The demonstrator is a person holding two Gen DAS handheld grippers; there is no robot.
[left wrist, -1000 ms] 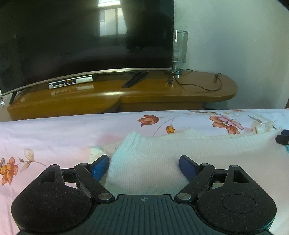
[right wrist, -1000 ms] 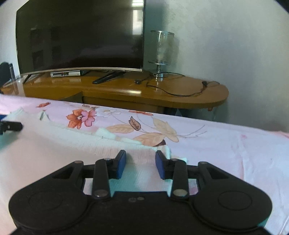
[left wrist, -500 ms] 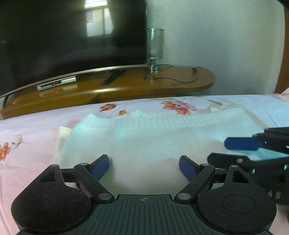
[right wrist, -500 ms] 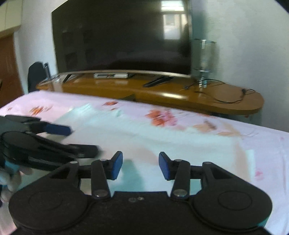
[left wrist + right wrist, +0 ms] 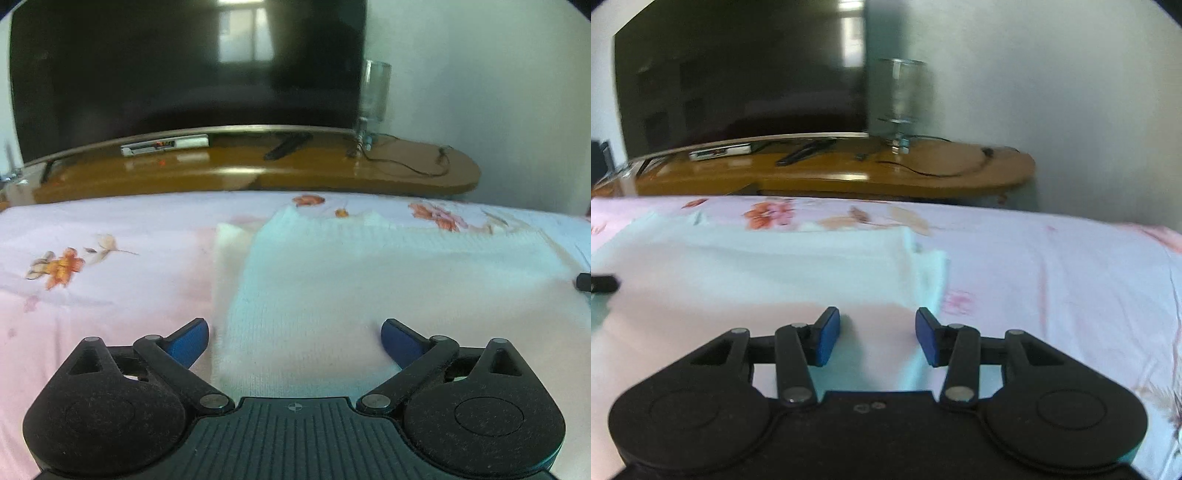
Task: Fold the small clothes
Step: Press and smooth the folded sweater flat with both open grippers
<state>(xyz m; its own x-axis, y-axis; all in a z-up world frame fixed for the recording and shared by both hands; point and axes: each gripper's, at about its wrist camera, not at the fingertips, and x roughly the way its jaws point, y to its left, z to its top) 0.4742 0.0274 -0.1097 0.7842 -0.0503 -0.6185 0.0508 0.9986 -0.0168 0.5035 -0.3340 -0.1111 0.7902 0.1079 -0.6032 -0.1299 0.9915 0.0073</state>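
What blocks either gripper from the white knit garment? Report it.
Nothing visible does. The white knit garment lies flat on the floral bedsheet, straight ahead of the left gripper and the right gripper. Both have just been opening, the garment below them, nothing clamped. The TV stand is well behind.

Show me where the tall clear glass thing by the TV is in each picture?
Left wrist view: the glass vase stands upper right, at the TV's right edge.
Right wrist view: the vase stands upper middle, right of the TV.
Shared landmark: the wooden TV stand.
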